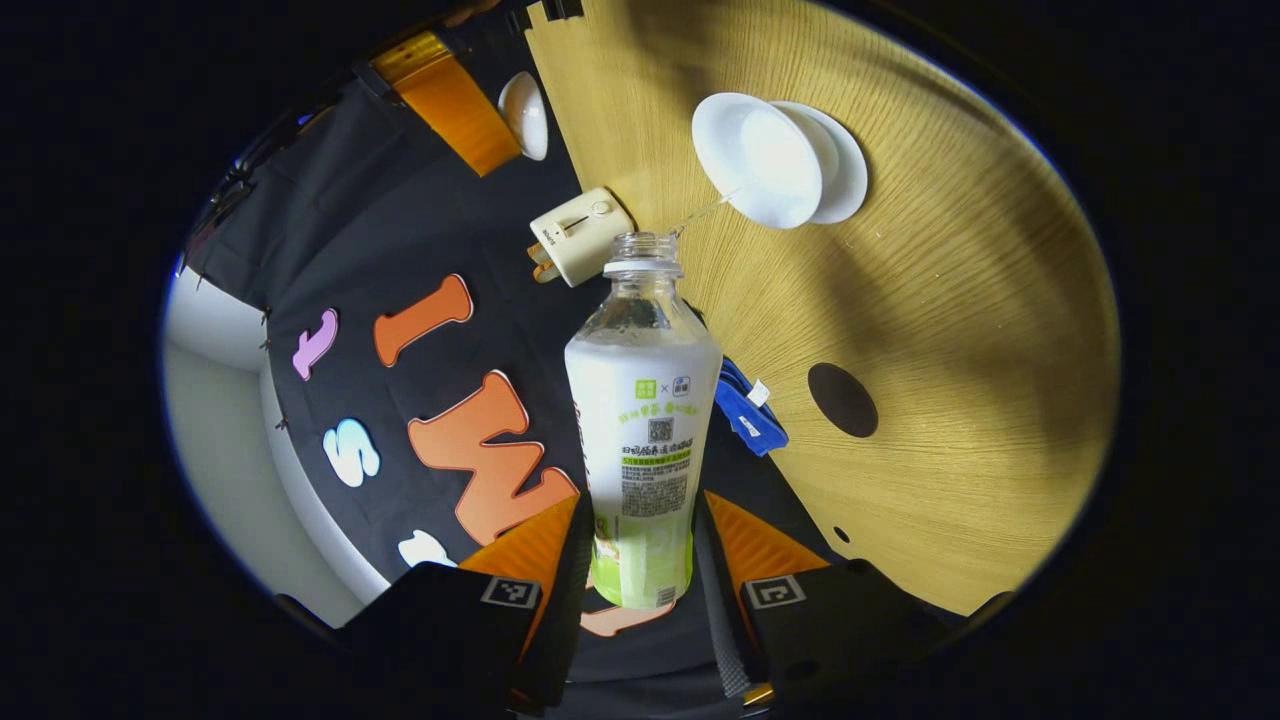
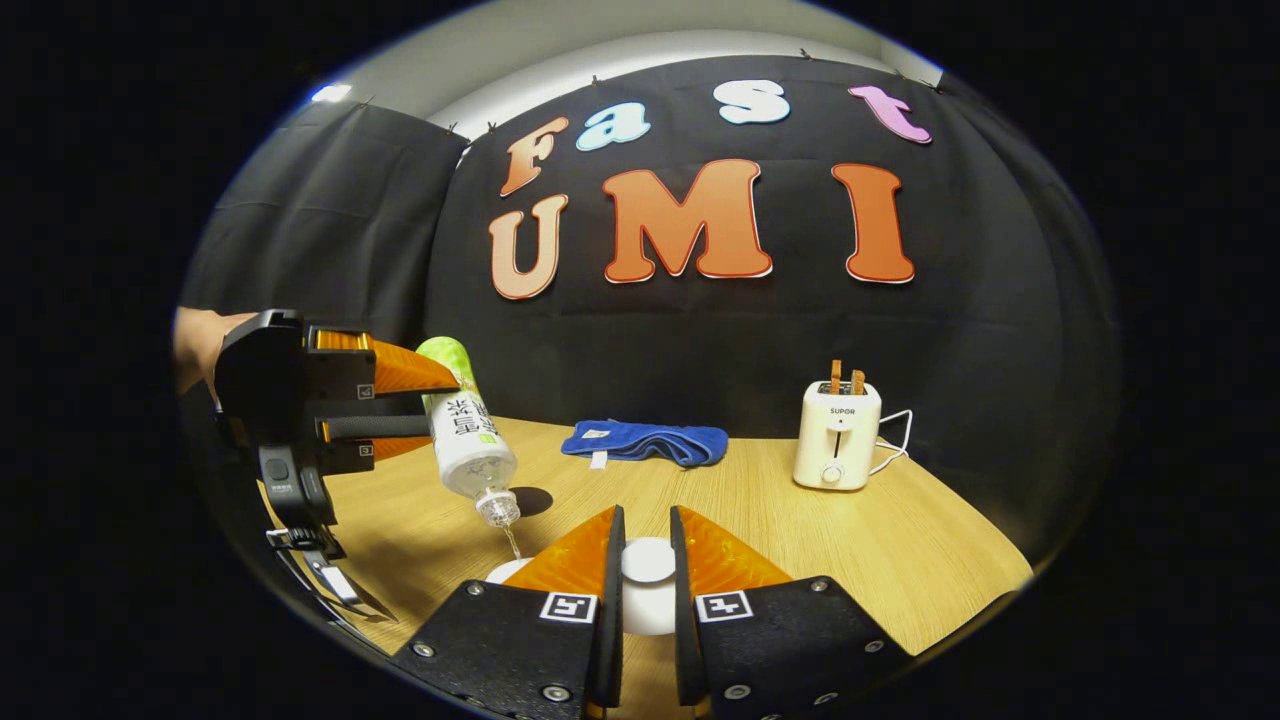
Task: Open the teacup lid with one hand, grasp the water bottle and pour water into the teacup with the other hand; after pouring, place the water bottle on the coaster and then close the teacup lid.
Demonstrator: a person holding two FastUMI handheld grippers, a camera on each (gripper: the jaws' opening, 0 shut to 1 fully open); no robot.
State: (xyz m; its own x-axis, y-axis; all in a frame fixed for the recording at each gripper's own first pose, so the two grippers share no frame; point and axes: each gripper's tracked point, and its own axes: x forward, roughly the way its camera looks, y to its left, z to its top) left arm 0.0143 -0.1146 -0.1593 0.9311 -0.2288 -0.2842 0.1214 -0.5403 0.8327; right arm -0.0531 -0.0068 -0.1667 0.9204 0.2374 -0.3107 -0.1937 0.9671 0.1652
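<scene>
My left gripper [image 1: 642,500] is shut on a clear water bottle [image 1: 640,400] with a white and green label. The uncapped bottle is tipped mouth-first toward the white teacup [image 1: 760,165] on its saucer [image 1: 850,175], and a thin stream of water runs into the cup. In the right gripper view, the left gripper [image 2: 440,405] holds the bottle [image 2: 465,430] slanted down over the teacup [image 2: 505,572]. My right gripper [image 2: 645,512] is shut on the white teacup lid [image 2: 648,560], held off the cup. The left gripper view shows that lid [image 1: 525,115] lifted beside the cup.
A dark round coaster [image 1: 843,400] lies on the wooden table [image 1: 950,450] to the side of the cup. A folded blue cloth [image 2: 645,442] and a white toaster [image 2: 838,435] with its cord stand toward the back wall. A hand [image 2: 195,345] holds the left gripper.
</scene>
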